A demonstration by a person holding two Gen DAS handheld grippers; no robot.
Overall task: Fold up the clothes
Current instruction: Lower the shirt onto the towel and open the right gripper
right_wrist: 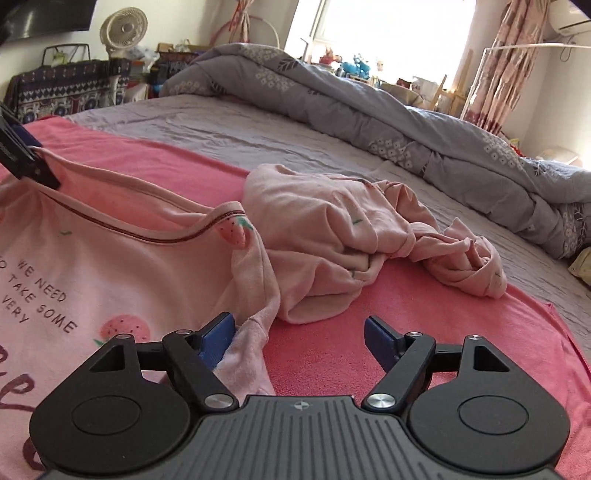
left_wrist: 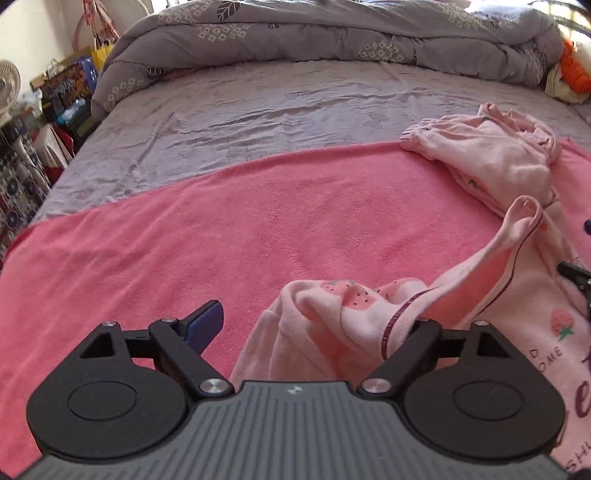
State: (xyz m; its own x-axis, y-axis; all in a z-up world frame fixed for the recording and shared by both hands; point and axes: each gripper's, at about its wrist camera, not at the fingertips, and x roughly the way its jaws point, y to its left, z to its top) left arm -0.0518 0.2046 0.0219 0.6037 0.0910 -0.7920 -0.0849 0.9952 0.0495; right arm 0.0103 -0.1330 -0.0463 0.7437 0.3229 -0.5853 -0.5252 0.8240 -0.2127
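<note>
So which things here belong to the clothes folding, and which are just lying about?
Folding job:
- pale pink strawberry-print top
- crumpled pale pink garment
- pink towel underlay

Lying about:
- grey flower-print quilt
- white electric fan
- orange cloth

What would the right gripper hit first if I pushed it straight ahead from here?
Probably the crumpled pink garment lying on the pink towel. The right gripper is open, with bare towel between its fingertips; depth is hard to judge.

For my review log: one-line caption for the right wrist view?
Open right gripper beside strawberry-print pink top on pink towel.
</note>
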